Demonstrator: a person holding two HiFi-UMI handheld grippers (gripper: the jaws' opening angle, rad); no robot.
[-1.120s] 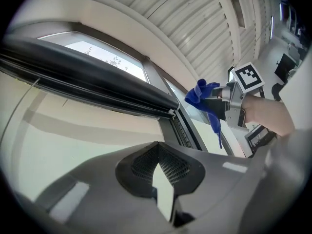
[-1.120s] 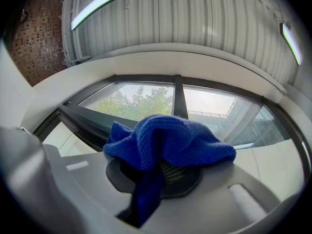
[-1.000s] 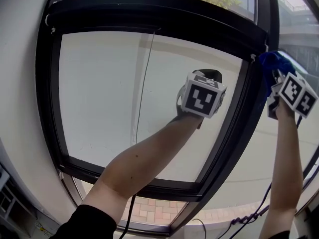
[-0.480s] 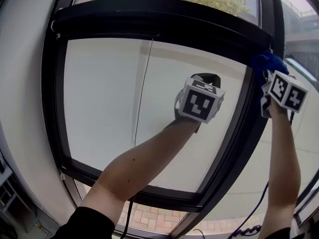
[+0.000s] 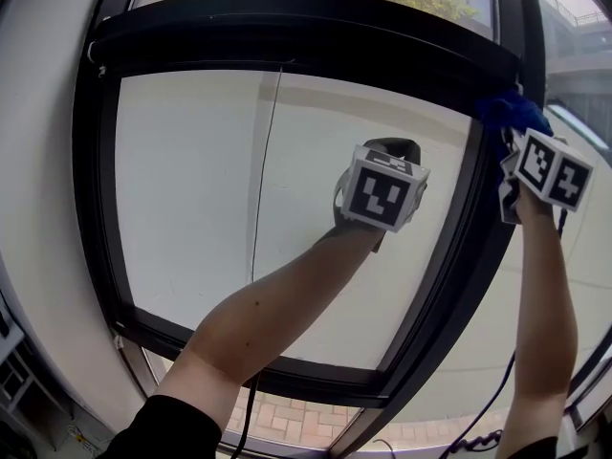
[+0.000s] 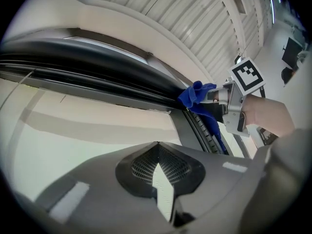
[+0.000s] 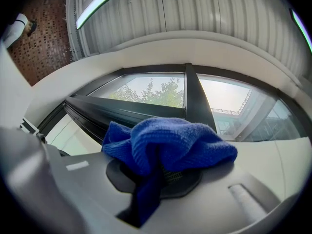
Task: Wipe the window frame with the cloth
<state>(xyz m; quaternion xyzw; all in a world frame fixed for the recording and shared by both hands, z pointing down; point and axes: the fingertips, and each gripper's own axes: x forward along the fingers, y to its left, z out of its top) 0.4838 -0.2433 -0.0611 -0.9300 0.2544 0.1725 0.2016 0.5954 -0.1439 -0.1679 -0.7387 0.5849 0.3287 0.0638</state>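
Note:
A blue cloth (image 5: 513,113) is bunched against the upper right corner of the black window frame (image 5: 306,36), where the top bar meets the slanted right post (image 5: 449,275). My right gripper (image 5: 512,140) is shut on that cloth (image 7: 168,143), which spills over both jaws and hides the pads in the right gripper view. The left gripper view shows the cloth (image 6: 196,93) pressed on the frame corner (image 6: 168,94). My left gripper (image 5: 390,149) is held up before the glass pane, to the left of the post, with its jaws (image 6: 158,152) shut and nothing in them.
The large pane (image 5: 210,189) fills the middle, with a thin dark cord (image 5: 266,161) hanging down it. A white wall (image 5: 38,208) runs along the left. A second pane (image 5: 583,84) lies right of the post. A black cable (image 5: 488,419) trails at the bottom right.
My right gripper has carried the cloth slightly up and left into the frame's upper right corner. My left arm has stayed about where it was.

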